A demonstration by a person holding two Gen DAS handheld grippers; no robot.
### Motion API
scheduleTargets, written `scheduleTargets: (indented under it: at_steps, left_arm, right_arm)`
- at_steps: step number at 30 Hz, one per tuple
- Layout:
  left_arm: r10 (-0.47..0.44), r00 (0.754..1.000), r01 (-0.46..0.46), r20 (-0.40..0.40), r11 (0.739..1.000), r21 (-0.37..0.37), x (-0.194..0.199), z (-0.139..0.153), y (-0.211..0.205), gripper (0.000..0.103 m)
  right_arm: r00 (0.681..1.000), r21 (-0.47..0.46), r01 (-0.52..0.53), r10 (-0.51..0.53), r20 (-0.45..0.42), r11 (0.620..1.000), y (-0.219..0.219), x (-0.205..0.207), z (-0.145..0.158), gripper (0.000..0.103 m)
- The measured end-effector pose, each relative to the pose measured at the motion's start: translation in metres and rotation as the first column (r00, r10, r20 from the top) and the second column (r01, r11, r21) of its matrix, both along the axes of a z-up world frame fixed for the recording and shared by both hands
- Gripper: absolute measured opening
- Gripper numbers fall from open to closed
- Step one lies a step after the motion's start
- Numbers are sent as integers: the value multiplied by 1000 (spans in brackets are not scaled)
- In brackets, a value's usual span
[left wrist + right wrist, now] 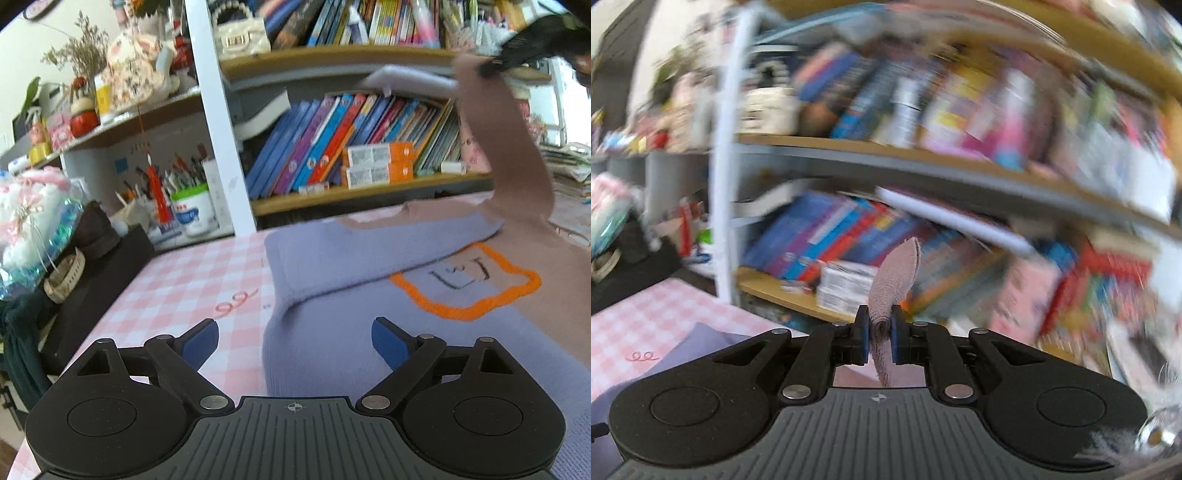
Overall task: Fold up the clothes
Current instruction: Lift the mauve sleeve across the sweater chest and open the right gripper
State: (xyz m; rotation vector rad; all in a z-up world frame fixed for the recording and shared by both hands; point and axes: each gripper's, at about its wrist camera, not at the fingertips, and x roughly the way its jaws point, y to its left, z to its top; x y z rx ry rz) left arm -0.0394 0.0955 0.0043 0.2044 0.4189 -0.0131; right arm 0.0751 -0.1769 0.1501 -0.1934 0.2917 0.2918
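A knitted sweater, lilac on one side and mauve on the other, lies flat on the pink checked tablecloth; it has an orange outlined motif. Its lilac sleeve is folded across the chest. My left gripper hovers open over the sweater's near left edge, with nothing between its blue pads. The mauve sleeve rises off the table to the upper right, where my right gripper pinches its cuff. In the blurred right wrist view, the right gripper is shut on that mauve cuff.
A bookshelf full of books stands right behind the table, with a white post at its left. A cup of pens and a black box holding wrapped items crowd the table's left edge. Stacked papers lie at the far right.
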Motion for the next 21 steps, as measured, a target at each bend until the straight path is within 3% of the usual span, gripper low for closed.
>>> scheduleTargets:
  at_steps: [8, 13, 21]
  left_arm:
    - [-51, 998, 52, 44, 999, -17, -6, 2, 1, 92]
    - [-65, 996, 67, 65, 997, -37, -9, 3, 3, 92]
    - [-75, 995, 78, 69, 996, -43, -11, 4, 4, 92]
  right_arm:
    - [991, -2, -127, 126, -44, 992, 82, 18, -2, 10]
    - [977, 9, -185, 185, -109, 983, 122, 28, -25, 10]
    - [950, 23, -217, 216, -223, 976, 147, 52, -68, 10]
